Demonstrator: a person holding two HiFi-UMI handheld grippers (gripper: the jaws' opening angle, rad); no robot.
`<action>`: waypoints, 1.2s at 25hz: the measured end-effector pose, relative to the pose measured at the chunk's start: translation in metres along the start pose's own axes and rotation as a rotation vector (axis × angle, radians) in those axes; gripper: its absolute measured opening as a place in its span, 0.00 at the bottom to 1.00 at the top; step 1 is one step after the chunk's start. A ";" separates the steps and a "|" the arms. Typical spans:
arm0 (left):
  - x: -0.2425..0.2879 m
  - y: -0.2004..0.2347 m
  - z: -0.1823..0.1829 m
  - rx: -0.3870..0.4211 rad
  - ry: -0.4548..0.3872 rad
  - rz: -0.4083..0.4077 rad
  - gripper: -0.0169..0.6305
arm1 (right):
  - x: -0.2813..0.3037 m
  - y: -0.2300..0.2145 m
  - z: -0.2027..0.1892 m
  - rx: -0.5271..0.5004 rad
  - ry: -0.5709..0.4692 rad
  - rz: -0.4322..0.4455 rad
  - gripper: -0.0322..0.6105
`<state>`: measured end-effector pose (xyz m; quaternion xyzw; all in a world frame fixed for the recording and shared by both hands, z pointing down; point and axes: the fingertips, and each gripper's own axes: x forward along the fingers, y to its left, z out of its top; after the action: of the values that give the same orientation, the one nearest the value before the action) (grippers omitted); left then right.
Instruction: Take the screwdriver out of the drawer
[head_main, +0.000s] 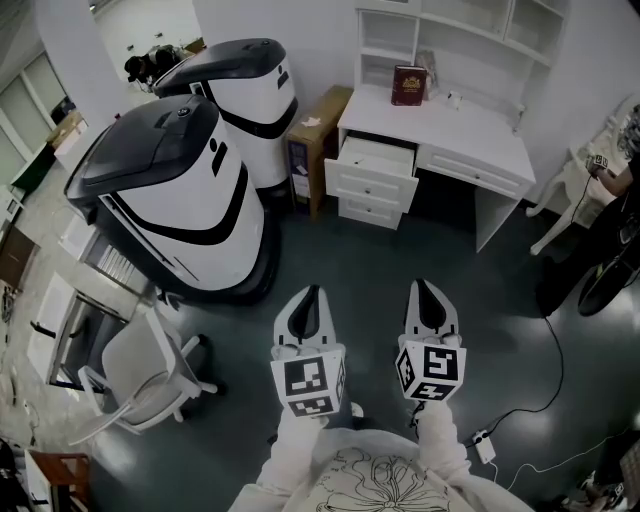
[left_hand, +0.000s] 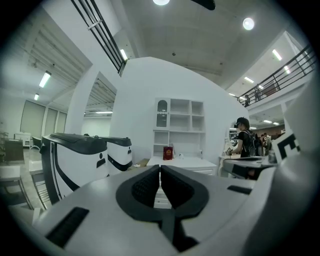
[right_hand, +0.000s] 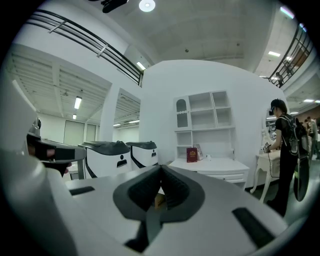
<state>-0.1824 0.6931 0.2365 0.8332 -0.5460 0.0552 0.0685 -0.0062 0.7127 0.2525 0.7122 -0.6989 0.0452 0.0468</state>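
Observation:
A white desk (head_main: 470, 125) stands across the room, and its top left drawer (head_main: 372, 170) is pulled out. I cannot see into the drawer, and no screwdriver shows in any view. Both grippers hang side by side over the dark floor, well short of the desk. My left gripper (head_main: 311, 297) is shut with its tips together and nothing between them. The right gripper (head_main: 430, 291) is also shut and empty. The desk appears straight ahead in the left gripper view (left_hand: 182, 162) and in the right gripper view (right_hand: 210, 164).
Two large white and black machines (head_main: 185, 185) stand at the left. A cardboard box (head_main: 315, 135) leans beside the desk. A red book (head_main: 408, 85) sits on the desktop. A white chair (head_main: 140, 375) is near left. A person (head_main: 620, 190) stands at the right by a small table; cables (head_main: 540, 400) cross the floor.

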 end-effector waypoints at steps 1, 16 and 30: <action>0.002 0.000 -0.001 0.001 0.002 0.001 0.04 | 0.001 -0.001 -0.002 0.002 0.003 0.001 0.05; 0.114 0.008 0.005 0.011 0.019 -0.033 0.04 | 0.100 -0.029 -0.006 -0.001 0.022 -0.017 0.05; 0.288 0.039 0.049 0.031 0.009 -0.111 0.04 | 0.269 -0.057 0.028 0.012 0.010 -0.069 0.05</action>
<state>-0.1026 0.4096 0.2384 0.8628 -0.4978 0.0634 0.0609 0.0554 0.4433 0.2590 0.7359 -0.6735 0.0513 0.0474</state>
